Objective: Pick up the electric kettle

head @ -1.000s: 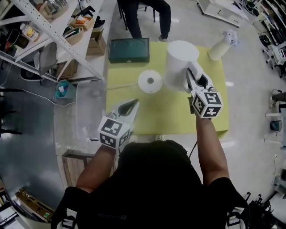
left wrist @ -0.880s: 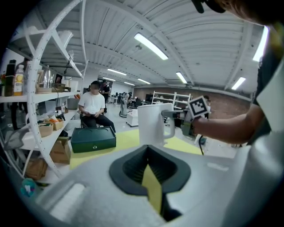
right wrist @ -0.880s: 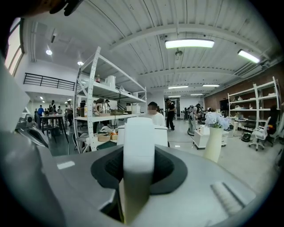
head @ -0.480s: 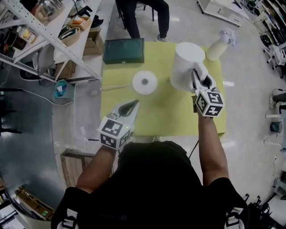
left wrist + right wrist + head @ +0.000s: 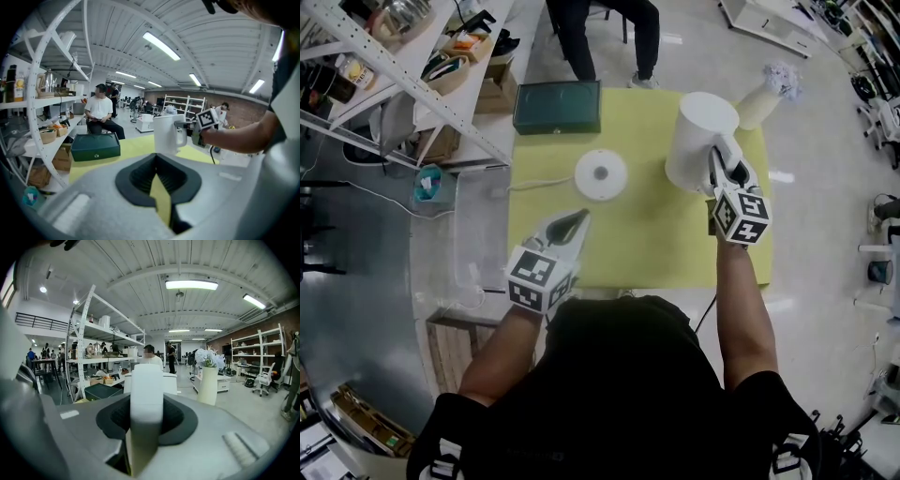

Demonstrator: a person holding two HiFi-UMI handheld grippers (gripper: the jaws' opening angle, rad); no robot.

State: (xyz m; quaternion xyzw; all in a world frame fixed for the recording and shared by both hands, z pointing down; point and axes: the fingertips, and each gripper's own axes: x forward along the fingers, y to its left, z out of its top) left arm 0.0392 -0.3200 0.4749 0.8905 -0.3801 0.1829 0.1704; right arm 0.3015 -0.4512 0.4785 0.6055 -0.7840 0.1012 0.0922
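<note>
White electric kettle [image 5: 701,139] is gripped by its handle [image 5: 146,394] in the half-closed jaws of the right gripper [image 5: 720,161]. It sits directly ahead of that gripper, well clear of the round base [image 5: 601,174] to its left. The left gripper [image 5: 581,218] is kept shut and empty. With so one-sided a hold, the kettle could be tipped or the handle let slip.

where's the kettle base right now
In the head view the round white kettle base sits left of centre on the yellow table, between the dark green box beyond it and the white kettle to its right.
</note>
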